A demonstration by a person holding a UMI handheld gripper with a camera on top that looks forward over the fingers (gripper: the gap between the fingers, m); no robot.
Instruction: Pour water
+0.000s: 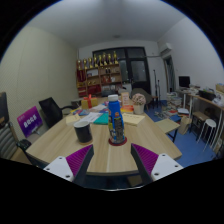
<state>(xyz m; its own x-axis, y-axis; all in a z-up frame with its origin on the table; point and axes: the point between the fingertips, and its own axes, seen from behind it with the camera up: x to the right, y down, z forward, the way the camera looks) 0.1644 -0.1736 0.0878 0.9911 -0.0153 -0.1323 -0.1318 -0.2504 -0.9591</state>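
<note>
The gripper (pixel 112 152) looks out over a light wooden surface (pixel 150 132) in a room. Its two fingers reach forward, each with a purple pad (pixel 78 160) on the inside. The jaws are spread wide and hold nothing.

A tall bottle (pixel 116 118) stands upright on the surface, just ahead of the fingers and in line with the gap between them. It has a blue cap, a colourful label, and red near the bottom. It sits on a small dark round base. The fingers do not touch it.

To the left of the bottle, close by, stands a dark cup (pixel 83 131). A bit further back on the left sits a yellow thing (pixel 101 119) with a small pale cup (pixel 70 116) near it; I cannot tell what the yellow thing is.

Beyond the far edge of the surface there is a black chair (pixel 50 110) on the left. Next to it is a purple sign (pixel 31 121) with white letters. At the back wall stands a wooden shelf (pixel 102 72) full of yellow and other small things. On the right side of the room is a desk (pixel 203 100) with a screen on it and a white chair (pixel 187 125) close to it.
</note>
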